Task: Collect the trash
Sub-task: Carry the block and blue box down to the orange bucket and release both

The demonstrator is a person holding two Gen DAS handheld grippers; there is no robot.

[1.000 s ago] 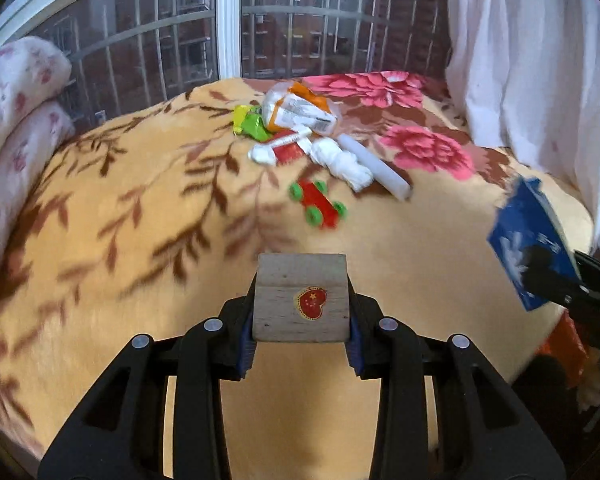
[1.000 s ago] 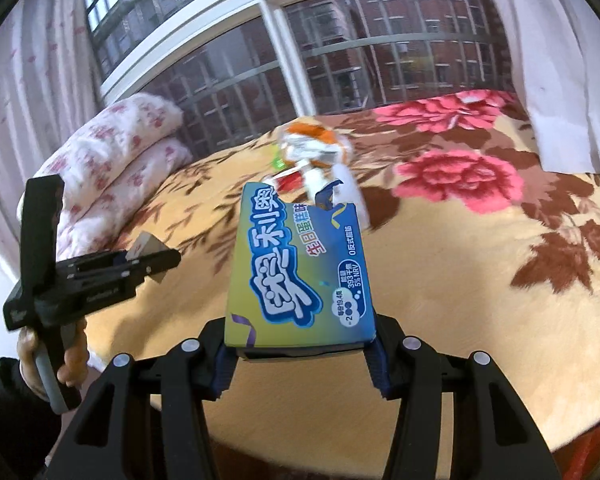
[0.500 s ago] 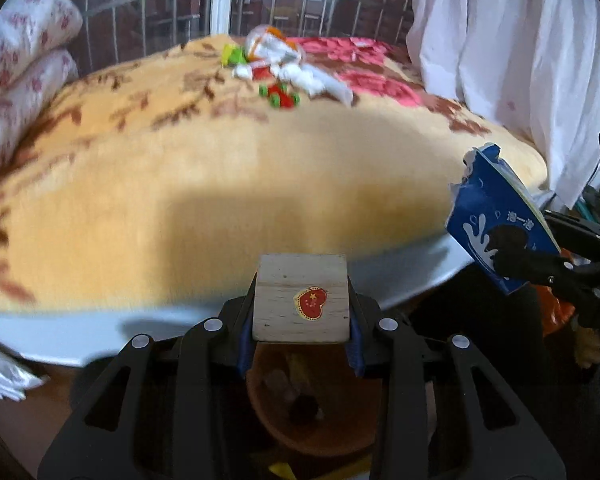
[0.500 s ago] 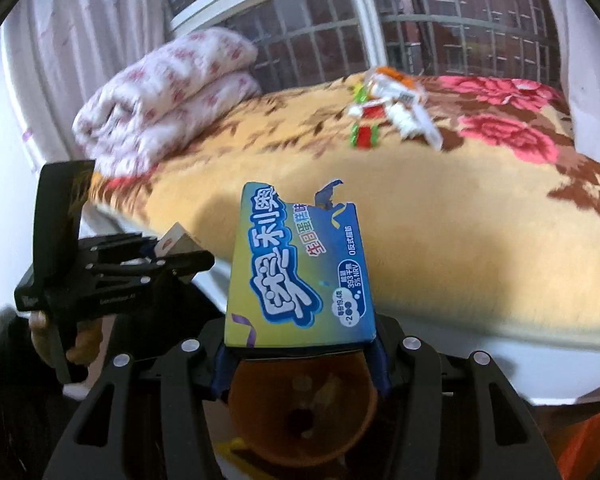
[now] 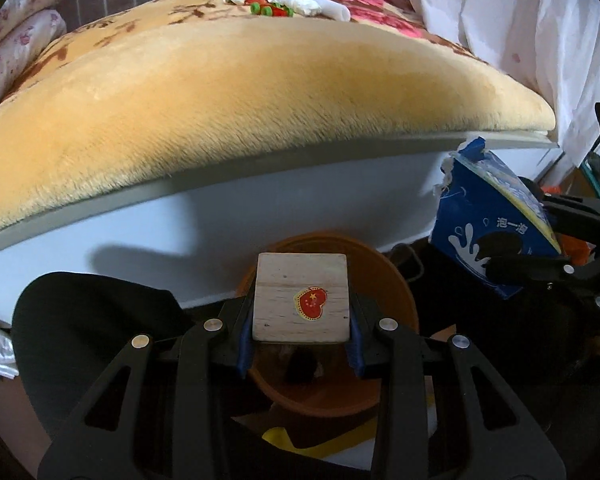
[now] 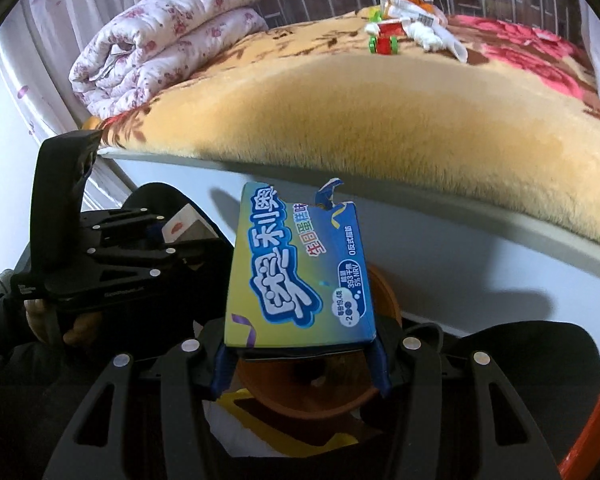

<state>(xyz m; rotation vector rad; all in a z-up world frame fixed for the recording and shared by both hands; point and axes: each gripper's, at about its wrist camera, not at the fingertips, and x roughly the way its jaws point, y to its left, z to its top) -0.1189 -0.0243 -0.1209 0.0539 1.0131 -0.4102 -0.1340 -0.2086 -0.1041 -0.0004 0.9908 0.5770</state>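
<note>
Left gripper (image 5: 301, 334) clamped on wooden block (image 5: 301, 297); right gripper (image 6: 300, 354) clamped on torn snack box (image 6: 300, 270). Both poised above orange bin (image 5: 384, 276). Risk: box catching the rim, tumbling outside. Folded quilt (image 6: 160, 36) visible only from right wrist.

Wooden block (image 5: 301, 297) and snack box (image 6: 300, 272) above the bin (image 5: 384, 276), beside the bed (image 5: 260, 92).
</note>
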